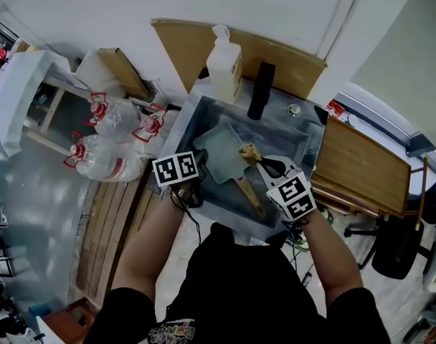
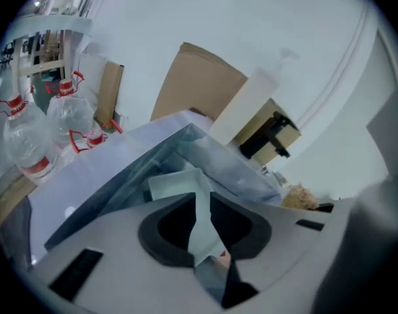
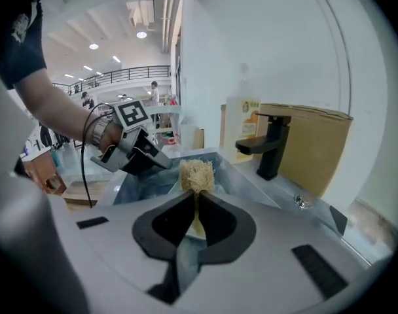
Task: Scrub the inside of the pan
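A pale square pan (image 1: 219,156) lies inside the sink (image 1: 288,139), with its wooden handle (image 1: 249,193) pointing toward the sink's near edge. The left tool (image 2: 202,193) is clamped on the pan's rim at the sink's left side. The right tool (image 3: 194,198) is closed on a straw-coloured scrubber (image 3: 197,172), which is held over the pan near the handle's root. The pan's bare inside lies from the scrubber toward the sink's far left, so the scrubbing stroke probably falls to the right tool.

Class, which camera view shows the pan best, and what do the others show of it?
The head view: the whole square pan and its wooden handle show in the sink. The left gripper view shows only the rim clamped in the left gripper. The right gripper view hardly shows it, behind the jaws and scrubber.
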Tool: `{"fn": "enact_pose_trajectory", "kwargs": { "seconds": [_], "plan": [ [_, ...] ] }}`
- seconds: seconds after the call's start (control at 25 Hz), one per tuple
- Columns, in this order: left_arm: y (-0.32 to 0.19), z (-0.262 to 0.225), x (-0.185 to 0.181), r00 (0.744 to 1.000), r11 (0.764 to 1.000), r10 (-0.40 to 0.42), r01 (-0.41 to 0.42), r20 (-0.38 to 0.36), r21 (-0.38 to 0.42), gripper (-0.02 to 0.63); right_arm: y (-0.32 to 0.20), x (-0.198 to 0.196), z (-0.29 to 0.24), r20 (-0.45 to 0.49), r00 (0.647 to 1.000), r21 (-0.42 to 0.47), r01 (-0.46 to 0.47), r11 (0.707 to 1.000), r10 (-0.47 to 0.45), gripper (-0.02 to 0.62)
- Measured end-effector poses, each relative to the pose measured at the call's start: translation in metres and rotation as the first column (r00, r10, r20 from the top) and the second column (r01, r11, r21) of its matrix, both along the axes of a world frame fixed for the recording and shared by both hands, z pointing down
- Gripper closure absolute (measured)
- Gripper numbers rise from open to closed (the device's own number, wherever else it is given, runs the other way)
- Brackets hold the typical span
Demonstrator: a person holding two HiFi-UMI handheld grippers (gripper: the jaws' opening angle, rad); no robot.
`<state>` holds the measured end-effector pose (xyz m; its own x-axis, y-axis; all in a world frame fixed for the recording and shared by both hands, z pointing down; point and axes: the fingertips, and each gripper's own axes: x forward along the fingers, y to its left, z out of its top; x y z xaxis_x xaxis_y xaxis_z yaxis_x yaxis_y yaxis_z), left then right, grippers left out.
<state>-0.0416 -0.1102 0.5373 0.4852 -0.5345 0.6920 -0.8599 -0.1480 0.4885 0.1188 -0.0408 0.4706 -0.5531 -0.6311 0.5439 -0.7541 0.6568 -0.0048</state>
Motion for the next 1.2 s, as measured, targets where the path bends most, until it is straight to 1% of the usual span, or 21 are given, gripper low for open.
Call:
{"fn": "enact_pose_trajectory", "kwargs": {
  "seconds": [0.04,0.12,0.24,0.32,0.48,0.6,0.68,0.72,0.8,0.88,1.04,1.12,1.2],
  "plan": [
    [0.006,-0.014,0.004,1.0,0.999,0.011,-0.01,-0.025,0.035,0.541,0.004,0.004,-0.006,0.011,1.0,0.006,-0.002,1.0,0.002,0.568],
    [0.02,-0.042,0.011,0.998,0.993,0.041,-0.035,-0.048,0.115,0.594,0.012,0.01,-0.02,0.031,1.0,0.032,-0.001,1.0,0.0,0.568],
    [0.049,-0.082,0.018,0.996,0.97,0.078,-0.066,-0.045,0.235,0.597,0.029,0.016,-0.045,0.063,0.998,0.079,0.01,0.997,-0.015,0.568],
    [0.072,-0.106,0.023,0.995,0.946,0.103,-0.093,-0.016,0.311,0.597,0.043,0.018,-0.06,0.087,0.996,0.108,0.019,0.994,-0.029,0.568],
    [0.115,-0.143,0.032,0.989,0.884,0.129,-0.145,0.066,0.445,0.597,0.07,0.021,-0.083,0.122,0.991,0.149,0.04,0.988,-0.059,0.568],
    [0.147,-0.16,0.038,0.983,0.837,0.135,-0.181,0.125,0.517,0.597,0.09,0.022,-0.094,0.148,0.986,0.159,0.052,0.986,-0.076,0.568],
    [0.166,-0.165,0.042,0.979,0.816,0.133,-0.196,0.152,0.543,0.597,0.1,0.022,-0.097,0.161,0.983,0.159,0.059,0.985,-0.085,0.568],
    [0.175,-0.166,0.043,0.978,0.812,0.131,-0.2,0.163,0.548,0.597,0.105,0.023,-0.097,0.167,0.982,0.159,0.063,0.985,-0.089,0.568],
    [0.192,-0.164,0.045,0.975,0.812,0.124,-0.205,0.183,0.547,0.597,0.114,0.023,-0.096,0.171,0.981,0.159,0.07,0.985,-0.098,0.568],
    [0.208,-0.161,0.048,0.975,0.817,0.117,-0.202,0.187,0.54,0.597,0.122,0.024,-0.094,0.165,0.981,0.16,0.077,0.984,-0.104,0.568],
    [0.238,-0.154,0.055,0.978,0.831,0.118,-0.191,0.17,0.522,0.597,0.14,0.025,-0.091,0.172,0.98,0.146,0.076,0.986,-0.101,0.568],
    [0.246,-0.152,0.058,0.979,0.829,0.121,-0.192,0.166,0.525,0.597,0.148,0.025,-0.09,0.178,0.978,0.136,0.082,0.987,-0.106,0.568],
    [0.253,-0.149,0.059,0.976,0.824,0.134,-0.205,0.169,0.529,0.597,0.155,0.023,-0.087,0.156,0.98,0.136,0.103,0.985,-0.123,0.568]
  ]
}}
